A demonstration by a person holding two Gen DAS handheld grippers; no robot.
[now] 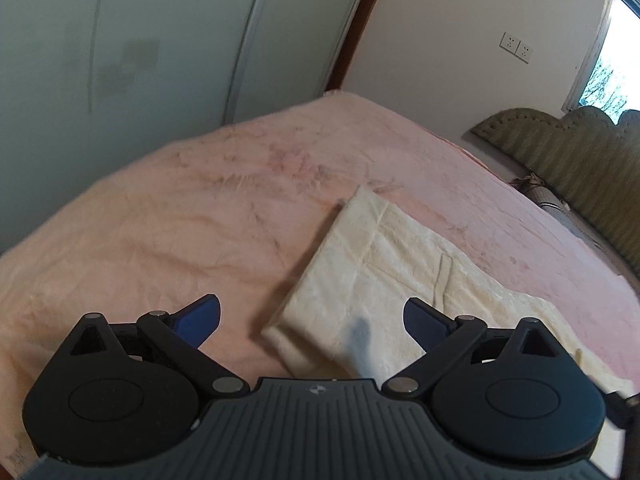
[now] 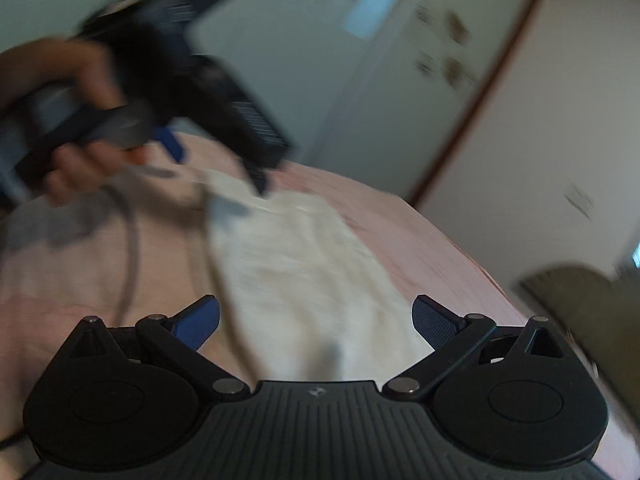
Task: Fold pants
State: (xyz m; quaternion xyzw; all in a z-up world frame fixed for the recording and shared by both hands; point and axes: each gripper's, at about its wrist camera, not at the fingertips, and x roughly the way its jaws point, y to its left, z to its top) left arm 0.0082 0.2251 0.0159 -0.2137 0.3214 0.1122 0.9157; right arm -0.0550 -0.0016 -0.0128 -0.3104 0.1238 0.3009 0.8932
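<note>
Cream-coloured pants [image 1: 384, 280] lie folded flat on the pink bedspread [image 1: 180, 220], stretching from the bed's middle toward the lower right. My left gripper [image 1: 312, 316] hovers above the near left corner of the pants, its blue fingers [image 1: 200, 316] spread wide with nothing between them. In the blurred right wrist view the same pants [image 2: 304, 264] lie ahead, and my right gripper [image 2: 316, 316] is open and empty above their near end. The left gripper [image 2: 216, 164], held by a hand [image 2: 76, 160], shows at upper left over the far end of the pants.
White wardrobe doors [image 1: 160, 40] stand beyond the bed's far edge. A green padded headboard [image 1: 580, 168] runs along the right, under a wall with sockets [image 1: 516, 46] and a window. A grey cable [image 2: 130, 256] trails across the bedspread [image 2: 420, 240] left of the pants.
</note>
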